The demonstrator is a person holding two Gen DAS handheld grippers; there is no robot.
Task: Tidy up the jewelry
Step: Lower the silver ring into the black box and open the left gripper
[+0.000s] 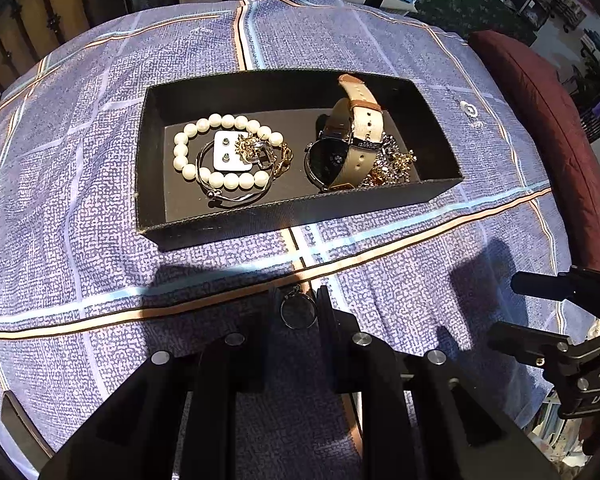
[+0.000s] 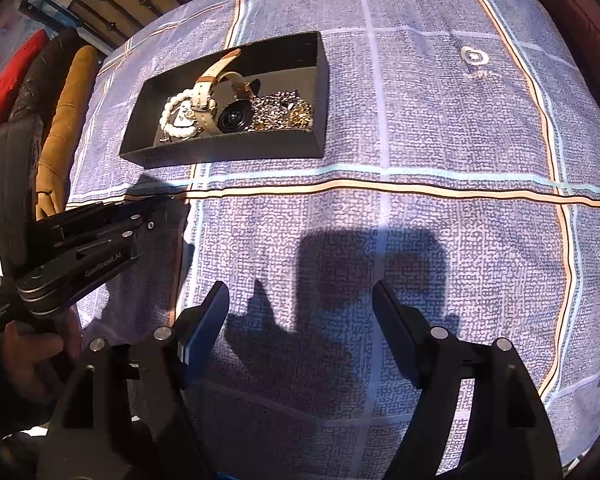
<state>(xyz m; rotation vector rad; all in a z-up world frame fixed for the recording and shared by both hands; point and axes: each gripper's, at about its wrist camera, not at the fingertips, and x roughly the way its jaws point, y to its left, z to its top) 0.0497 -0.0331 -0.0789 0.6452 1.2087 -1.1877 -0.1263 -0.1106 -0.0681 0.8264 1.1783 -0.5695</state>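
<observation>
Our left tool (image 1: 298, 306) pinched a thin silver ring (image 1: 298, 311) with a round hoop; our right tool (image 2: 300, 312) stood spread, holding nothing.

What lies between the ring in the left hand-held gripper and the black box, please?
Only bare checked tablecloth, crossed by an orange stripe and shadow, separates the ring from the black box; the left wrist view shows it.
</observation>
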